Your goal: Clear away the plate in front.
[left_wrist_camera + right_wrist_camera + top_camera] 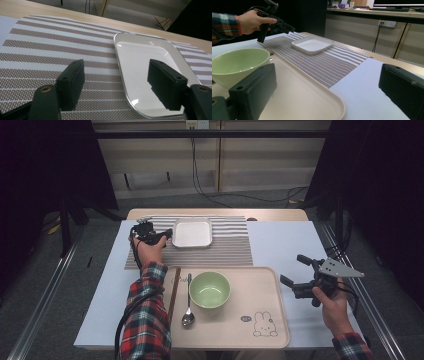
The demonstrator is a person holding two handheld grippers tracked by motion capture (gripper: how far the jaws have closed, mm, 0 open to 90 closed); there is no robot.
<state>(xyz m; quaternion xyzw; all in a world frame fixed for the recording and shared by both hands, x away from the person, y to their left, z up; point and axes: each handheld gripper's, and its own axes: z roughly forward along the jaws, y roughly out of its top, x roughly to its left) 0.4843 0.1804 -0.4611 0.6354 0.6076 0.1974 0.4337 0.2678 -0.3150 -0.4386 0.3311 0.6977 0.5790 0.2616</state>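
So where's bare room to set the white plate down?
Free: the striped placemat between the white plate and the tray; the tray's right half beside the green bowl; the bare table right of the placemat. Crowded: tray's left, with spoon and chopsticks.

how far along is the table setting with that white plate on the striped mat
Early, I'd judge. Done: the white plate lies on the striped mat. In hand: the left claw straddles its near rim, open, nothing gripped. Left: green bowl, spoon and chopsticks still sit on the tray; right claw idle, open.
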